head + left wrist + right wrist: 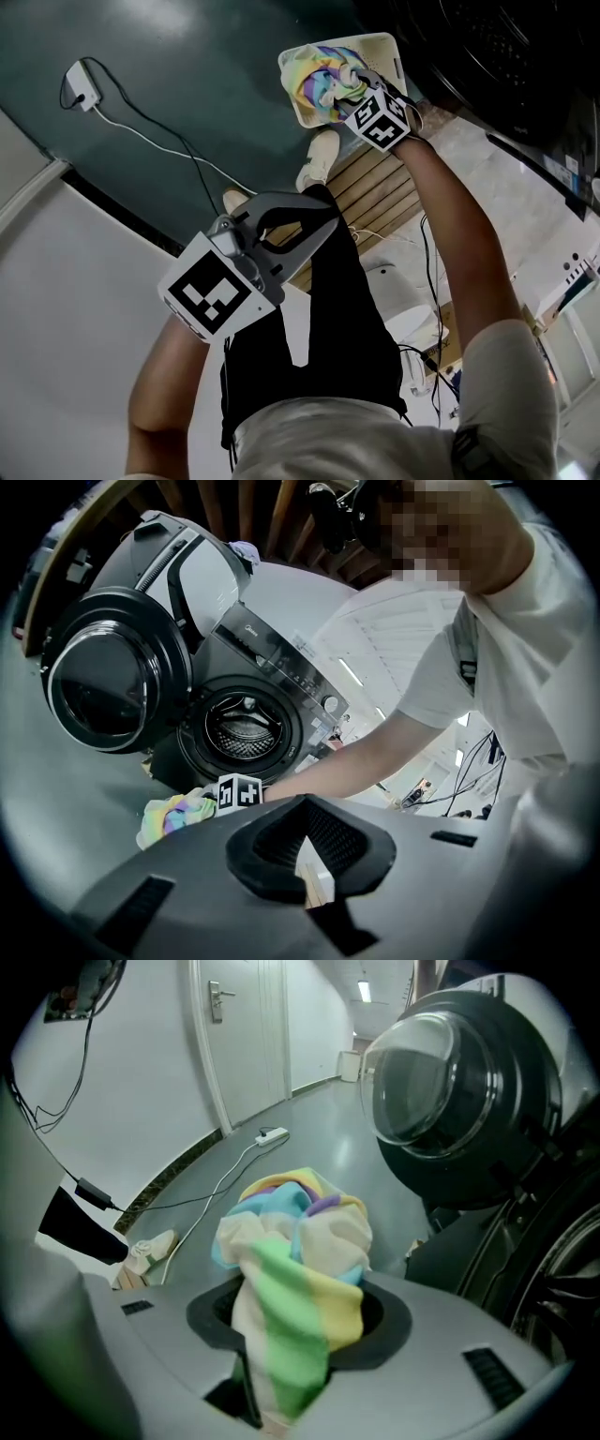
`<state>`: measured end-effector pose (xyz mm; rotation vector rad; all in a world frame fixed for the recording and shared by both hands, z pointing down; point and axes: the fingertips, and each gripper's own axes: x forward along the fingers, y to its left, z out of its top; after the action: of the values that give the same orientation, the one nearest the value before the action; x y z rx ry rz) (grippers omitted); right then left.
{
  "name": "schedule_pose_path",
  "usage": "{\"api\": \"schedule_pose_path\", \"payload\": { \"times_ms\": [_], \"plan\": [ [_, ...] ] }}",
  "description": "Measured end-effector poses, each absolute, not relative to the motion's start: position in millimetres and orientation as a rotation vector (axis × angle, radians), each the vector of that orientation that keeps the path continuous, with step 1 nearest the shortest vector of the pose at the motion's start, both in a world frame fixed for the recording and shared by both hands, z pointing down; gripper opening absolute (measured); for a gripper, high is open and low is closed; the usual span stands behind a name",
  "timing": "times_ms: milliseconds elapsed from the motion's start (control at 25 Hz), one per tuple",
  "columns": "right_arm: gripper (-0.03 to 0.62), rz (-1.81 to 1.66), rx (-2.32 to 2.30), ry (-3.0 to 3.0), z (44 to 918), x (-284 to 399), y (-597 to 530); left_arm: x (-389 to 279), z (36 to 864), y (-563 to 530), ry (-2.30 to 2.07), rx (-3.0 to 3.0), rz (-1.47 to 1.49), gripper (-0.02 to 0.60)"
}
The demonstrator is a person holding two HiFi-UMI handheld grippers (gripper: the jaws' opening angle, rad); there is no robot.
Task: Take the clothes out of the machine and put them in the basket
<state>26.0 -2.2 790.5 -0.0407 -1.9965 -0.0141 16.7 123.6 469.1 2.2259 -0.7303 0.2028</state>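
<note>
A cream laundry basket [379, 43] stands on the dark floor beside the washing machine [246, 731], whose round door [105, 681] hangs open and whose drum looks dark. A pastel rainbow cloth [322, 81] bunches inside the basket. My right gripper [354, 92] is over the basket, shut on that cloth [300, 1269], which bulges up between its jaws [295, 1340]. The left gripper view shows the same cloth [178, 816] beside the right gripper's marker cube [239, 792]. My left gripper [328, 216] hangs near the person's body, tips together, holding nothing.
A white power strip [82, 89] with its cable lies on the floor to the left. Wooden slats [375, 192] and a pale shoe [319, 155] sit just below the basket. The machine's door [450, 1082] swings out at the right. A white room door [244, 1016] stands behind.
</note>
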Motion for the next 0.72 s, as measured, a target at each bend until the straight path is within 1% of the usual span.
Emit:
{"api": "schedule_pose_path", "payload": {
  "times_ms": [240,480,640,720],
  "plan": [
    [0.204,-0.015,-0.139,-1.899,861,33,-8,15,498,104,-0.749,2.188,0.2,-0.003],
    [0.229,-0.007,-0.198,-1.854,907,38,-12,26,519,82,-0.745,2.167,0.21,-0.003],
    [0.302,0.017,-0.213,-1.823,926,47,-11,32,527,71,-0.733,2.17,0.226,-0.003],
    [0.313,0.032,-0.201,-1.816,928,49,-10,31,529,69,-0.73,2.177,0.244,-0.003]
  ]
}}
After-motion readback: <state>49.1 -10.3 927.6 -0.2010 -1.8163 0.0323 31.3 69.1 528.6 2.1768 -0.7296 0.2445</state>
